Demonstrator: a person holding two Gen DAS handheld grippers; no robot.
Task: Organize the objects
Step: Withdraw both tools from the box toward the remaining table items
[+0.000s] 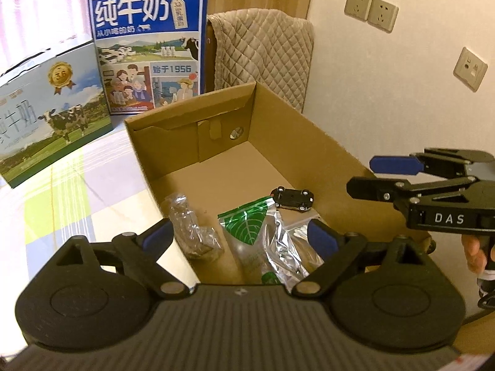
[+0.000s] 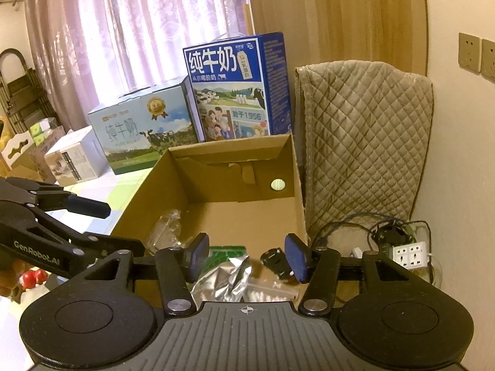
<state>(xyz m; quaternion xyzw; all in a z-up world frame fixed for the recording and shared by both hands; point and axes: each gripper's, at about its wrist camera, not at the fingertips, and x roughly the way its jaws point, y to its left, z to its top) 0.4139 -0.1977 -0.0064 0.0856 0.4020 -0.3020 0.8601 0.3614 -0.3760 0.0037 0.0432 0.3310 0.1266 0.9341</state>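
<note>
The open brown cardboard box (image 1: 309, 142) holds 1 black toy car (image 1: 292, 197) by its right wall, 1 green-and-silver foil pouch (image 1: 263, 238) and 1 crumpled clear plastic wrapper (image 1: 193, 228) near its front edge. The left gripper (image 1: 239, 238) and right gripper (image 2: 244, 256) hover wide open, empty. A careless reach could snag the box wall or crush the foil.

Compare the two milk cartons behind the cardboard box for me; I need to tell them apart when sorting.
The dark blue milk carton stands tall on end, while the pale blue milk carton lies long and low. The dark blue one shows cartoon people and farm panels; the pale one shows a cow on grass and a gold medal. The dark blue one sits directly behind the cardboard box; the pale one sits further left. Both carry large Chinese lettering.
</note>
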